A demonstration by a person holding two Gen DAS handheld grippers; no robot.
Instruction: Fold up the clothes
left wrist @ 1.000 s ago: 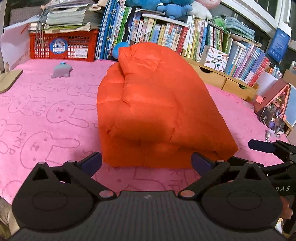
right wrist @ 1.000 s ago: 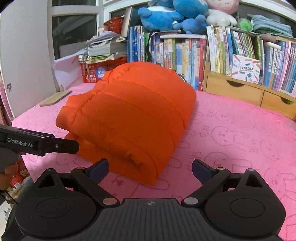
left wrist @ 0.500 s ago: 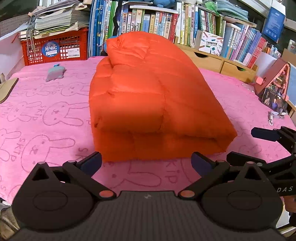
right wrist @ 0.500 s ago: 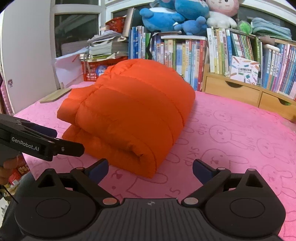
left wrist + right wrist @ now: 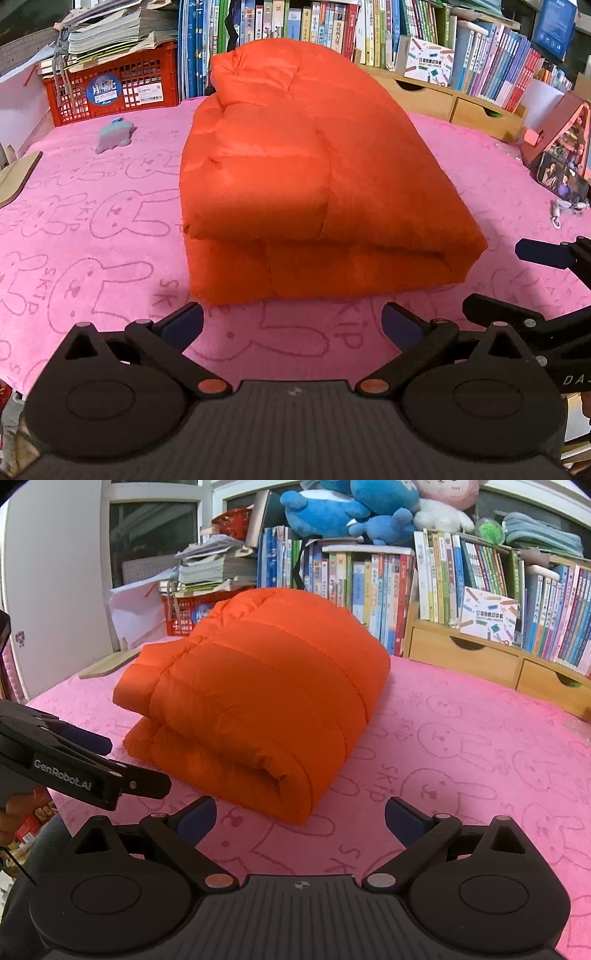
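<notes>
Under me lies a pink bunny-print blanket (image 5: 92,258). At its far edge I see a red crate (image 5: 110,92) topped with stacked papers (image 5: 110,33), and a small grey toy (image 5: 114,134) just in front of it. Rows of books (image 5: 369,579) fill the shelf, blue plush toys (image 5: 343,509) on top, wooden drawers (image 5: 465,657) below.

The puffy orange quilted jacket (image 5: 317,184) hides the pink rabbit-print cloth (image 5: 110,258) beneath and books behind. The black right gripper (image 5: 546,280) runs past the frame's right edge.
</notes>
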